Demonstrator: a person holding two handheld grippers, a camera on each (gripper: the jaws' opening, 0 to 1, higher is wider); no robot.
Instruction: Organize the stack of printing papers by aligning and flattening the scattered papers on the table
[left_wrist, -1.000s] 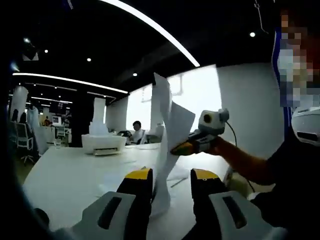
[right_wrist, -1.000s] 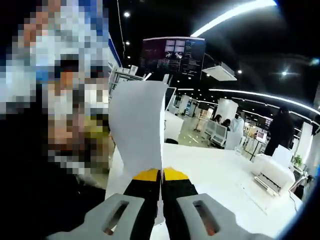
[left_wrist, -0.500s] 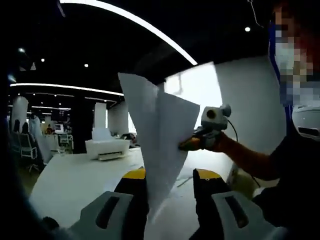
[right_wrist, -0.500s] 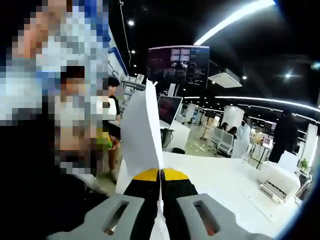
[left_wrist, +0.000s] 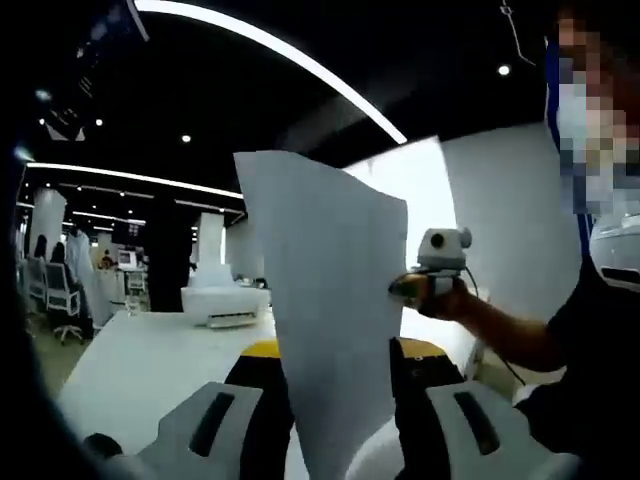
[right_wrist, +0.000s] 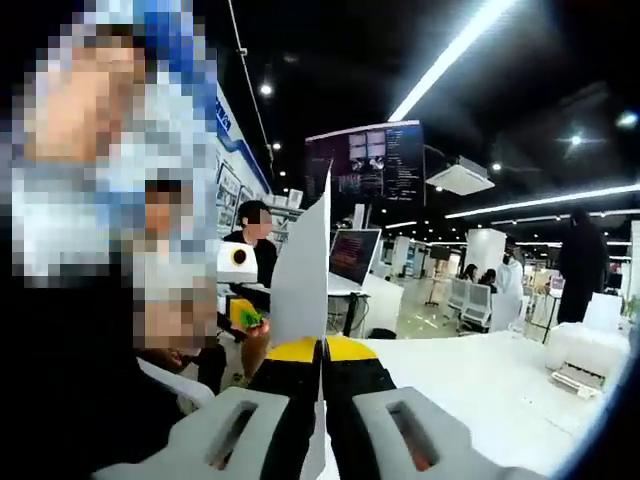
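A white sheet of paper (left_wrist: 330, 300) stands upright above the white table (left_wrist: 140, 365) and faces the left gripper view. Its lower part hangs between the wide-apart jaws of my left gripper (left_wrist: 340, 352), which is open. My right gripper (left_wrist: 405, 287) reaches in from the right and pinches the paper's right edge. In the right gripper view the paper (right_wrist: 305, 285) appears almost edge-on, rising from my right gripper (right_wrist: 322, 350), whose jaws are shut on it. My left gripper (right_wrist: 245, 318) sits just left of the paper there.
A white printer (left_wrist: 225, 300) stands on the table at the back, also visible as the printer (right_wrist: 582, 350) at far right. Office chairs (left_wrist: 60, 295) line the left side. A person (right_wrist: 255, 235) stands behind, under a hanging screen (right_wrist: 365, 160).
The paper has turned from edge-on to face-on in the left gripper view and sits higher. The right gripper still holds it, and its view has tilted up.
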